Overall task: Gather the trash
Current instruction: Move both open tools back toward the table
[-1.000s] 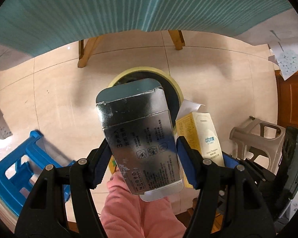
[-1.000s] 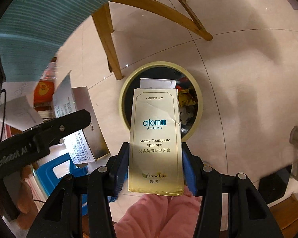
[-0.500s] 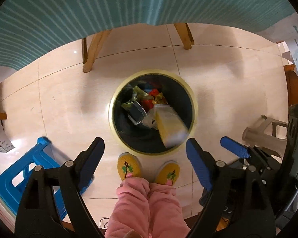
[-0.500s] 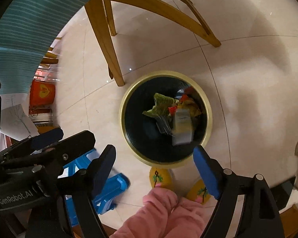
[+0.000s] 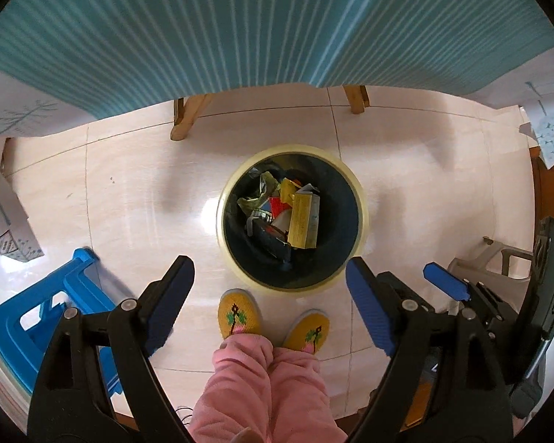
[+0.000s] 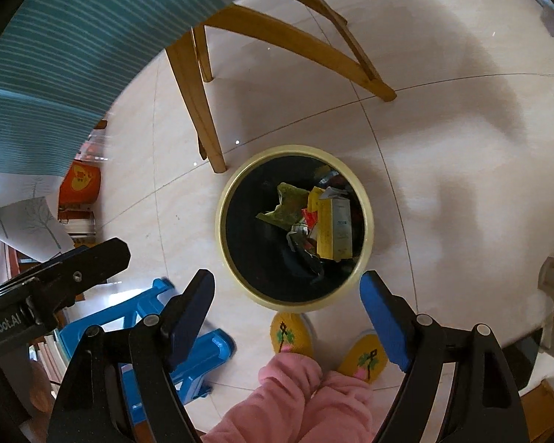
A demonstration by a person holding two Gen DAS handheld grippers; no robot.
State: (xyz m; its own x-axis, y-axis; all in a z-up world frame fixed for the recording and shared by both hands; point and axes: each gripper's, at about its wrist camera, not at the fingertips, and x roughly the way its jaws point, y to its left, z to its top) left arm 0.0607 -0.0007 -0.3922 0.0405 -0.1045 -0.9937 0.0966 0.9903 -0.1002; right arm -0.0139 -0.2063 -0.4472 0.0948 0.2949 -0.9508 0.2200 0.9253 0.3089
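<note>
With both boxes in the bin (image 5: 362,217), keep left gripper (image 5: 269,288) and right gripper (image 6: 287,297) fingers released and empty, then lift clear.

The trash bin (image 5: 362,217) has a pale yellow rim and a black inside, where a yellow toothpaste box (image 5: 303,217) lies among green, red and white scraps. The floor (image 5: 129,192) is glossy cream tile. The tablecloth (image 5: 240,26) is teal with thin lighter stripes. The slippers (image 5: 239,315) are yellow with embroidered flowers, the trousers (image 5: 266,387) pink, the stool (image 5: 37,325) bright blue.
</note>
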